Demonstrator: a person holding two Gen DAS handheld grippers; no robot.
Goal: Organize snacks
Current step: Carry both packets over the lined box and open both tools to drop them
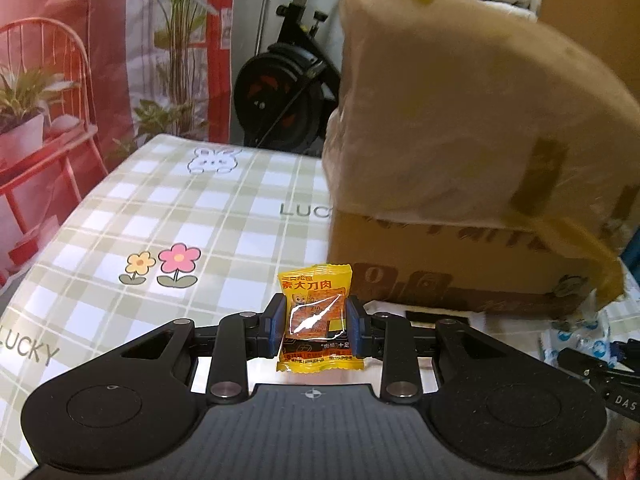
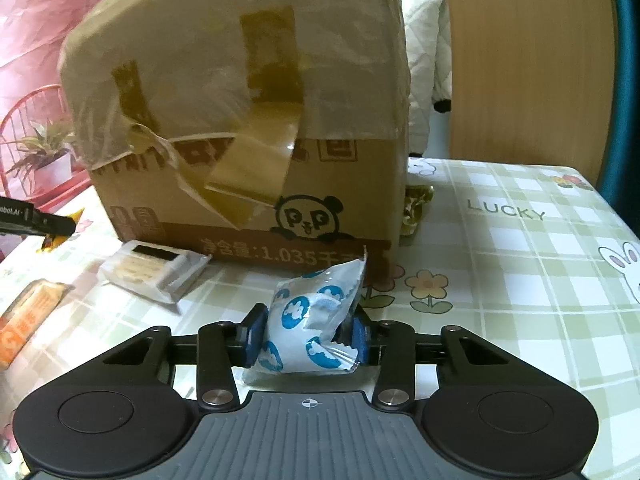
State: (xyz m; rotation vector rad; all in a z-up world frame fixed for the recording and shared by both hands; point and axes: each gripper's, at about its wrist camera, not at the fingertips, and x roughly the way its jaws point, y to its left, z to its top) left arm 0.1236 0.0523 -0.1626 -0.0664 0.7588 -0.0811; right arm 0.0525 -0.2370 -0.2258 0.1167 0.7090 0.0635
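Note:
In the left wrist view my left gripper (image 1: 316, 326) is shut on a small yellow snack packet (image 1: 316, 316) with red print, held upright above the checked tablecloth (image 1: 180, 208). The brown cardboard box (image 1: 460, 152) stands just ahead and to the right. In the right wrist view my right gripper (image 2: 306, 336) is shut on a white packet with blue cloud spots (image 2: 308, 320), close in front of the same cardboard box (image 2: 248, 120) with a panda print and loose brown tape. The tip of the left gripper (image 2: 40, 222) shows at the left edge.
A white wrapped biscuit pack (image 2: 152, 276) lies before the box and an orange packet (image 2: 28, 320) at the left. A gold wrapper (image 2: 416, 208) sits by the box's right corner. An exercise bike (image 1: 288, 92) stands beyond the table, a wooden chair back (image 2: 528, 60) behind it.

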